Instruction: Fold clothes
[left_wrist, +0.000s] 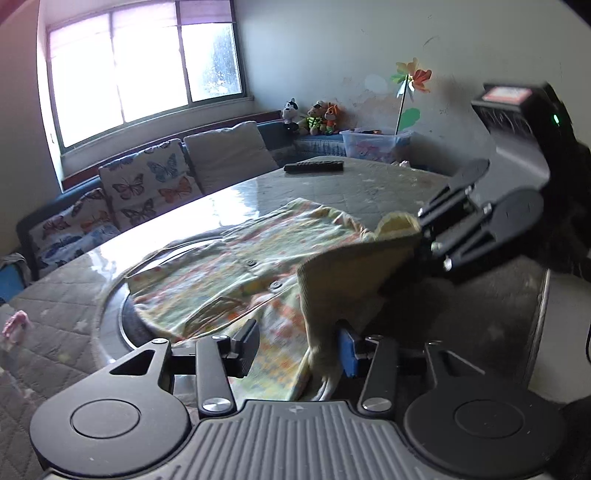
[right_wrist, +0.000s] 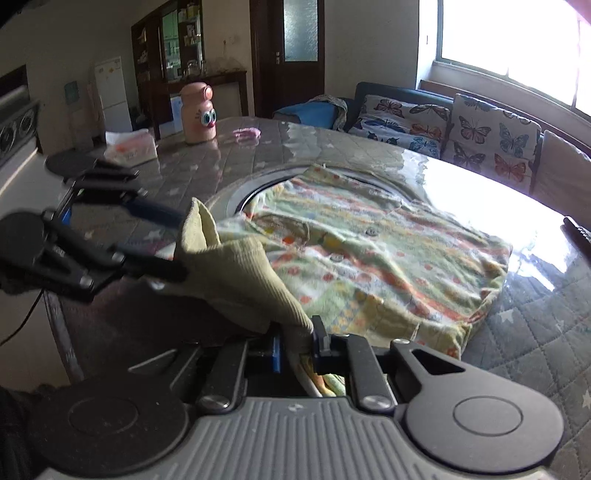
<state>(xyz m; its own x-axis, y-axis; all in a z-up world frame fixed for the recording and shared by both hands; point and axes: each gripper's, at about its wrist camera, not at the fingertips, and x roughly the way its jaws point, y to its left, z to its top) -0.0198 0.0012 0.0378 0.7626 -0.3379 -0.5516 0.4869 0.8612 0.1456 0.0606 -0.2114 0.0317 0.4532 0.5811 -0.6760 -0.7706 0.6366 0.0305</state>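
step: lifting patterned yellow-green buttoned shirt's ribbed hem | right gripper clamping hem | left gripper standing apart, hem loose between | next: regrip left, carry hem over

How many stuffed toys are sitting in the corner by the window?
3. A black-and-white plush toy, then a brown plush toy in a yellow-green vest, then an orange plush toy, side by side. More may be hidden behind.

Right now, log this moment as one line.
left gripper: open, yellow cuff between jaws | right gripper: shut on yellow cuff | shirt: on table, cuff end lifted
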